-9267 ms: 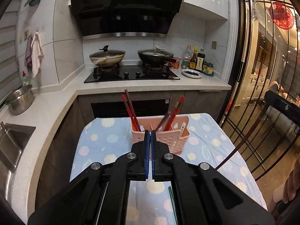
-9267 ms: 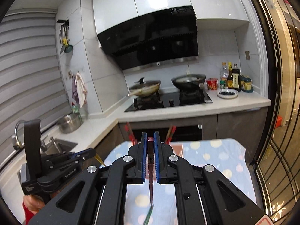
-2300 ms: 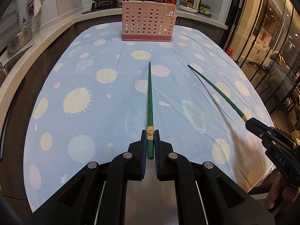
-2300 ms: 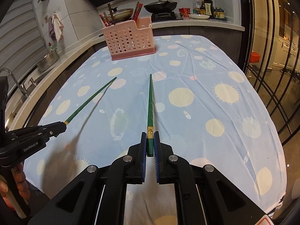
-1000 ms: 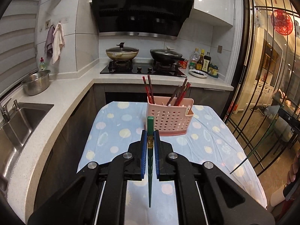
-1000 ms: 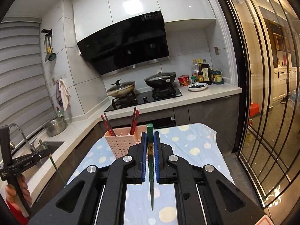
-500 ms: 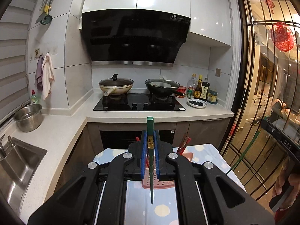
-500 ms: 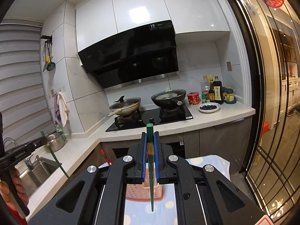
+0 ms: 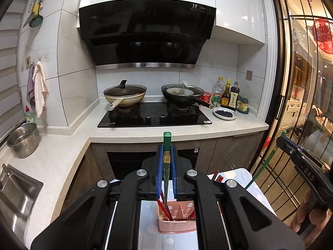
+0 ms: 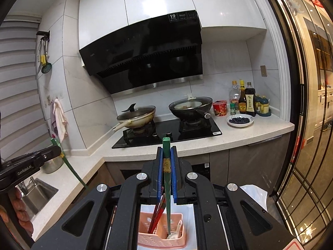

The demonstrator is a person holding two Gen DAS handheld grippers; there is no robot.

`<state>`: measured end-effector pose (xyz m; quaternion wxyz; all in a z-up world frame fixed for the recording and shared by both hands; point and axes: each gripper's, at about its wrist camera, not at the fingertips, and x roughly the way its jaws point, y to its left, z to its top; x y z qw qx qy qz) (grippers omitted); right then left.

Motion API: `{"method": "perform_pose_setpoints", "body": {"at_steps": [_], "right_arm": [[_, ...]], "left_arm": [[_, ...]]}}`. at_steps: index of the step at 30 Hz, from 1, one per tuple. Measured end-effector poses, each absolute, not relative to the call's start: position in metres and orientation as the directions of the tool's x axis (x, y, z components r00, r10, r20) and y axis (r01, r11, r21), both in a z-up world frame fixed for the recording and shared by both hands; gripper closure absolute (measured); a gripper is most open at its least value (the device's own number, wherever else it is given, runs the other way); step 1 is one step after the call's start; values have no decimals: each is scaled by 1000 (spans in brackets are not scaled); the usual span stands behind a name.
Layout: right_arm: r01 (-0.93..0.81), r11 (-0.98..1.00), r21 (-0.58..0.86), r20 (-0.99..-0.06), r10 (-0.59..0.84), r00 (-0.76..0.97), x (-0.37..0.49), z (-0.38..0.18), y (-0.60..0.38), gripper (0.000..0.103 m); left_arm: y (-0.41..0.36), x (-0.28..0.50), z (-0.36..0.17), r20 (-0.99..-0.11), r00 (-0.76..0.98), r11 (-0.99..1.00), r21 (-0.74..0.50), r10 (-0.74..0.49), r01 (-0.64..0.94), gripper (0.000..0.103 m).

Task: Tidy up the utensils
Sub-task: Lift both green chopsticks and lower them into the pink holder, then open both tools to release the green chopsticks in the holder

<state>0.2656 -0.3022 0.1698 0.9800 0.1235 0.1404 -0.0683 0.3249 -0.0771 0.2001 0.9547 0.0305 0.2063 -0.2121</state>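
Note:
My left gripper [image 9: 166, 145] is shut on a green chopstick [image 9: 166, 173] that hangs tip down over the pink utensil basket [image 9: 177, 226]. Its tip sits at the basket's left compartment among red chopsticks [image 9: 164, 209]. My right gripper [image 10: 166, 148] is shut on a second green chopstick [image 10: 167, 198], upright, its tip inside the basket [image 10: 160, 237] next to a white spoon [image 10: 175, 231] and red chopsticks [image 10: 157, 214]. The right gripper also shows at the right edge of the left wrist view [image 9: 278, 141]. The left gripper shows at the left edge of the right wrist view [image 10: 58, 146].
The basket stands on a blue dotted tablecloth [image 9: 239, 175]. Behind it is a counter with a stove [image 9: 154, 116], two woks, bottles [image 9: 229, 95], a bowl of berries [image 9: 224, 113], a steel pot [image 9: 22, 139] and a sink [image 9: 14, 191]. A glass door with black bars [image 9: 291, 104] is on the right.
Both grippers have moved forward and down over the basket. The chopstick tips, above the basket half a second ago, now reach into it.

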Motion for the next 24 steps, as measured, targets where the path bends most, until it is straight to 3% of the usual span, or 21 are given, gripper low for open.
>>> {"method": "perform_pose_setpoints", "body": {"at_steps": [17,19,21,22,24], "right_arm": [[181,968,176,-439,-87,894,317,109,-294,96],[179,970,163,-448,-89,890,317,103,-292,92],[199,970,139,-450,-117,885,315,99,-289,71],[199,970,140,-445,-118,888,313,97,-288,54],[203,967,151,-434,-120,893,307,95,-289,50]], "left_arm": [[-85,361,137,-524,764,910,-57,-377,410,95],[-85,361,133,-528,768,917,-53,-362,395,84],[-83,357,130,-519,787,929,-36,-333,369,45],[-81,353,130,-505,805,938,-24,-311,347,39],[-79,348,129,-496,816,942,-12,-296,335,35]]}}
